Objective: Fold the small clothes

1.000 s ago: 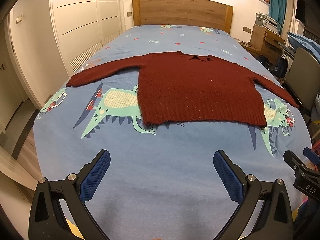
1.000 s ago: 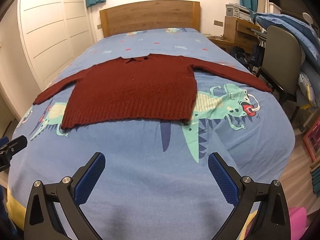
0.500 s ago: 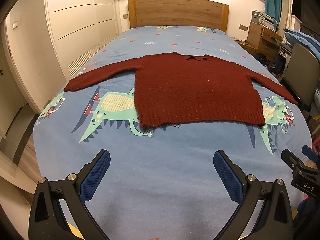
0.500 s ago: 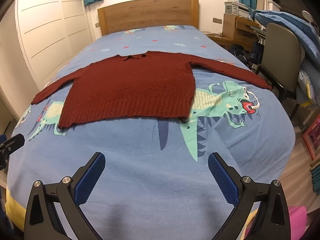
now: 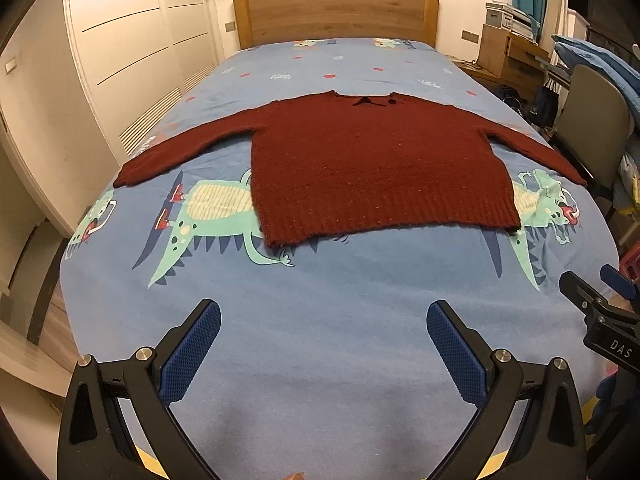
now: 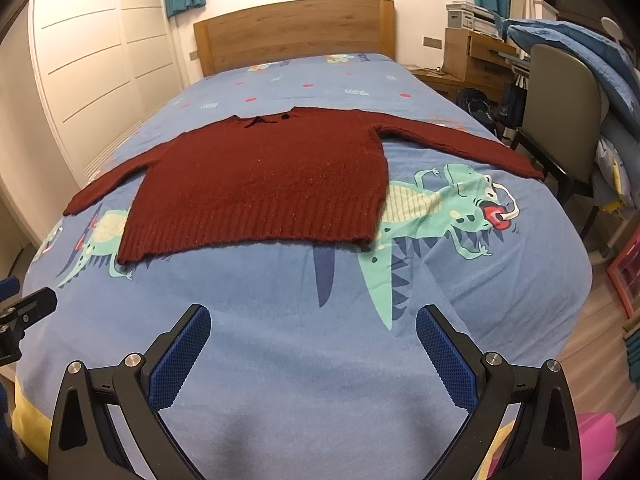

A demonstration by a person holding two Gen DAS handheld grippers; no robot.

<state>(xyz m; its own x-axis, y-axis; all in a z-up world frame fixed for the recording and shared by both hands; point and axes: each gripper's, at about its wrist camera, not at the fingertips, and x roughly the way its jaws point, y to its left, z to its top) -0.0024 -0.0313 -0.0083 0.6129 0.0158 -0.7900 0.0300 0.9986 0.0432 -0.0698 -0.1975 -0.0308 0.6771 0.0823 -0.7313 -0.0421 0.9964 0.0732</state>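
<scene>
A dark red knitted sweater [image 5: 372,168] lies flat and spread on the blue bed, both sleeves stretched out sideways, hem toward me. It also shows in the right wrist view [image 6: 264,188]. My left gripper [image 5: 324,316] is open and empty, held above the bedspread short of the hem. My right gripper [image 6: 313,318] is open and empty too, short of the hem's right part. The right gripper's tip shows at the right edge of the left wrist view [image 5: 596,308].
The blue dinosaur bedspread [image 5: 320,352] covers the bed. A wooden headboard [image 5: 336,12] stands at the far end, white wardrobes [image 5: 132,52] on the left. A chair [image 6: 560,108], a desk and piled bedding stand on the right.
Both grippers have drifted slightly and tilted, so the sweater sits a little nearer and more centred in both views. The jaws stay open; the sweater has not moved.
</scene>
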